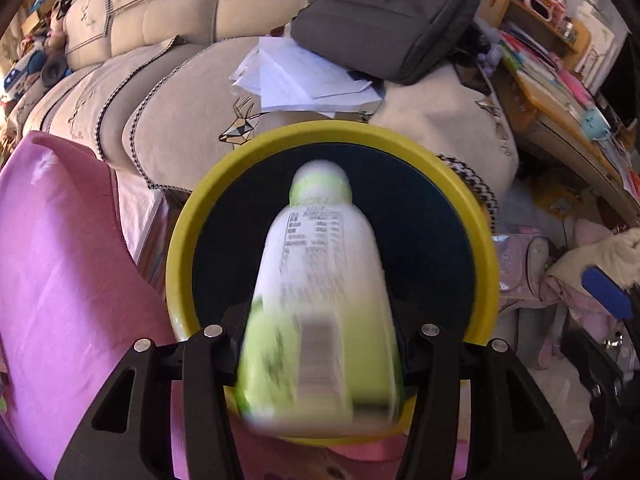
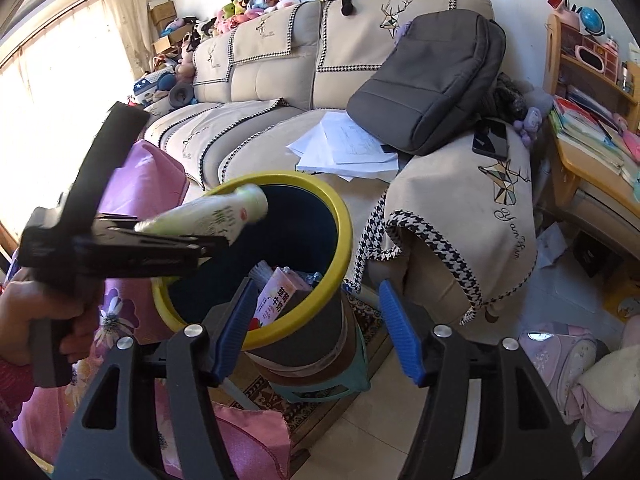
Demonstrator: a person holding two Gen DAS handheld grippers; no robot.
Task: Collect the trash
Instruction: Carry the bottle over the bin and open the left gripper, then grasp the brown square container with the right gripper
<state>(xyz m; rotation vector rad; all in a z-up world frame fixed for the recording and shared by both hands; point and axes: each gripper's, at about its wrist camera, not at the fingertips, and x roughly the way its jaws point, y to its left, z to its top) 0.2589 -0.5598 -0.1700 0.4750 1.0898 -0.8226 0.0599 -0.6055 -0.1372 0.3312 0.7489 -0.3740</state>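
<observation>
Yellow-rimmed bin (image 2: 340, 216) at frame centre, already holding a pink carton (image 2: 276, 298); bottle (image 1: 320, 292) over its mouth between left hand-held gripper (image 1: 320, 344) jaws, grip unclear; right hand-held gripper (image 2: 316, 328) wide, empty; papers (image 2: 348, 148) left on sofa (image 2: 260, 80).

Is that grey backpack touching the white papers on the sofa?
Touching: right wrist view shows the grey backpack lying on the edge of the white papers.

**Blurred bottle, hidden grip**

The bottle (image 1: 316, 300) is motion-blurred, its label unreadable. It hides the left gripper (image 1: 320, 344) pads, so contact cannot be told. The bin (image 1: 180, 240) rim's near edge sits behind it.
</observation>
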